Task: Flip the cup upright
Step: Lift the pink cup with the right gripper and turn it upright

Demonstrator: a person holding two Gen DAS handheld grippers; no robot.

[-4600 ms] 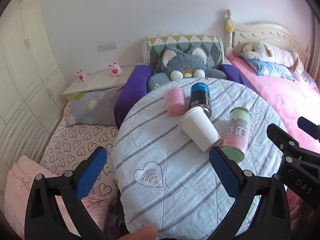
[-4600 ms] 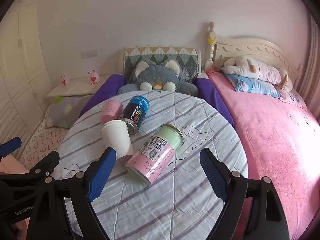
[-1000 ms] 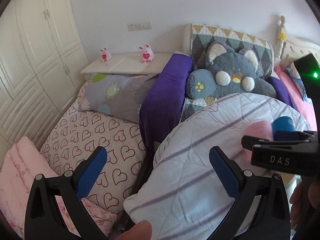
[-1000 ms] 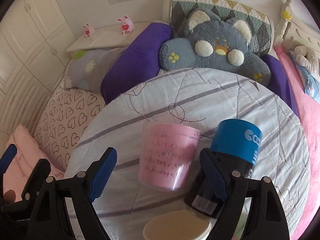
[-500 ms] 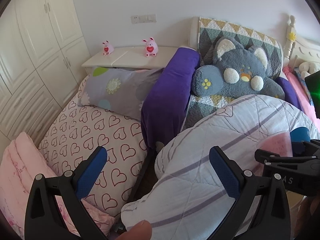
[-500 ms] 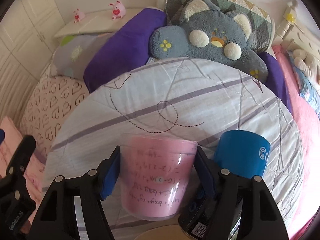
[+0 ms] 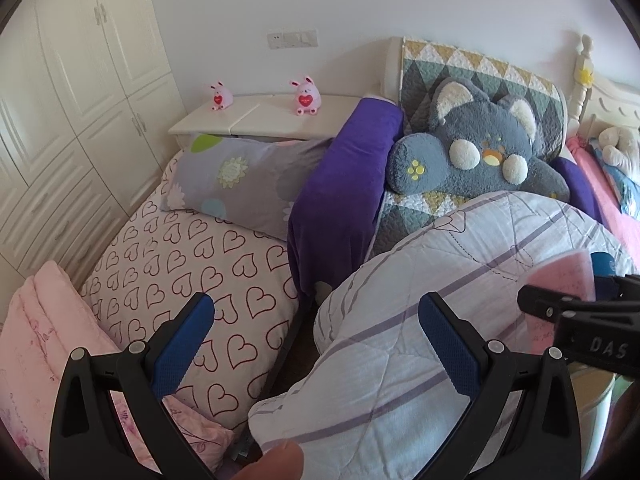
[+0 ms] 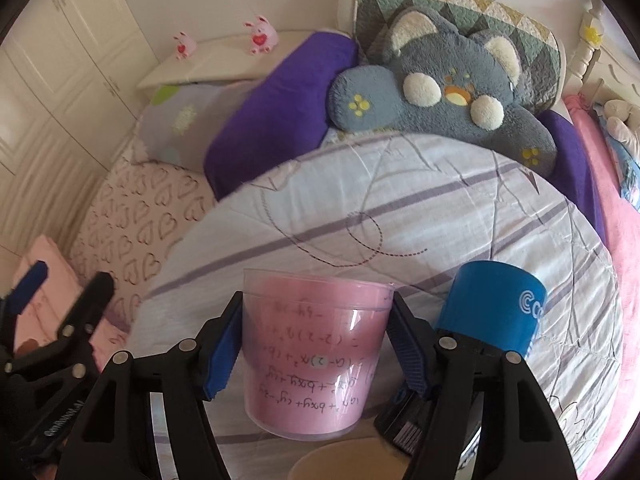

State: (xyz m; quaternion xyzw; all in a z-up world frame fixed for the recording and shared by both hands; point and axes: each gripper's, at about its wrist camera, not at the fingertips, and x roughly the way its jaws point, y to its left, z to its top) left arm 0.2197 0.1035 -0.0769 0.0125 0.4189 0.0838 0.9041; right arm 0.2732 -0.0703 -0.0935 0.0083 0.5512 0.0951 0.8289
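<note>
A pink plastic cup (image 8: 312,356) with upside-down formulas printed on it sits between my right gripper's blue pads (image 8: 222,344). My right gripper (image 8: 316,340) is shut on it, over the round striped table (image 8: 400,208). The cup's wide clear end faces away from me. In the left wrist view the cup (image 7: 560,280) shows at the far right, behind the right gripper's black finger. My left gripper (image 7: 320,336) is open and empty, off the table's left edge above the gap to the bed.
A blue can (image 8: 492,312) lies right beside the cup. The rim of a white paper cup (image 8: 352,460) shows at the bottom edge. A grey cat plush (image 8: 440,92), a purple cushion (image 8: 276,108) and a heart-print bed (image 7: 180,264) surround the table.
My right gripper moved forward around the pink cup and closed its pads on it. My left gripper stayed open and swung away to the left of the table.
</note>
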